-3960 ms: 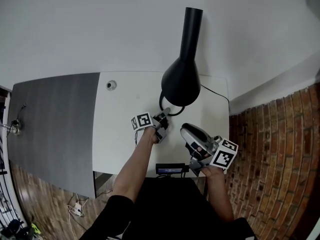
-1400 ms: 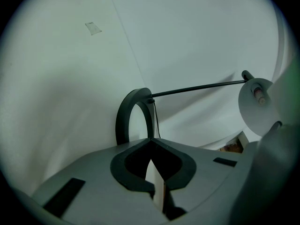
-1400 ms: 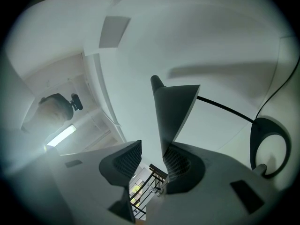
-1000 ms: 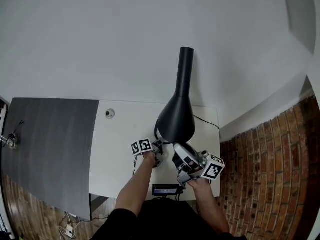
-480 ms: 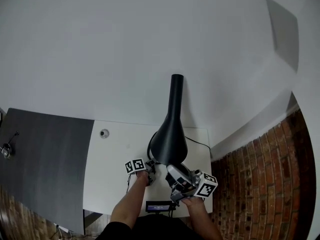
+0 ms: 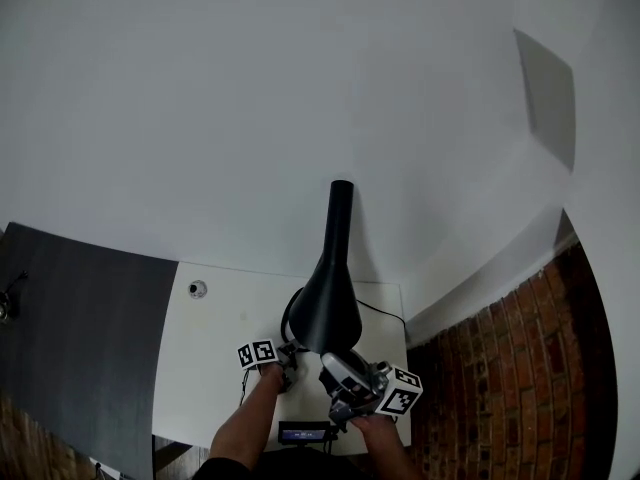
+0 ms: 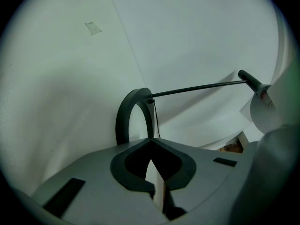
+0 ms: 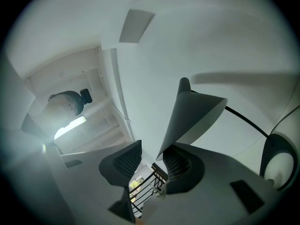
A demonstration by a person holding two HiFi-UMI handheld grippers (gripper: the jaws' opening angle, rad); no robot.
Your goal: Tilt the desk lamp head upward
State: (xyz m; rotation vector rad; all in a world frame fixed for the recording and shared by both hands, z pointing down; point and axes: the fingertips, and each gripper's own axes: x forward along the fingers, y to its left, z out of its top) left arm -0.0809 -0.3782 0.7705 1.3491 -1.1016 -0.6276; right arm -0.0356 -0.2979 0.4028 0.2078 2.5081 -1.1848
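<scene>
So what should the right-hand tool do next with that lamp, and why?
Probably close the right gripper on the lamp shade. Its fingers stand apart with the shade's rim in the gap, against one finger, so a firm grip seems needed before tilting the head up. The left gripper is shut near the base ring.

My rig: grey bodies, black-padded jaws.
Left gripper (image 6: 285, 359) and right gripper (image 6: 333, 368) each carry a black-and-white marker cube (image 6: 257, 353); forearms (image 6: 250, 416) bare.
</scene>
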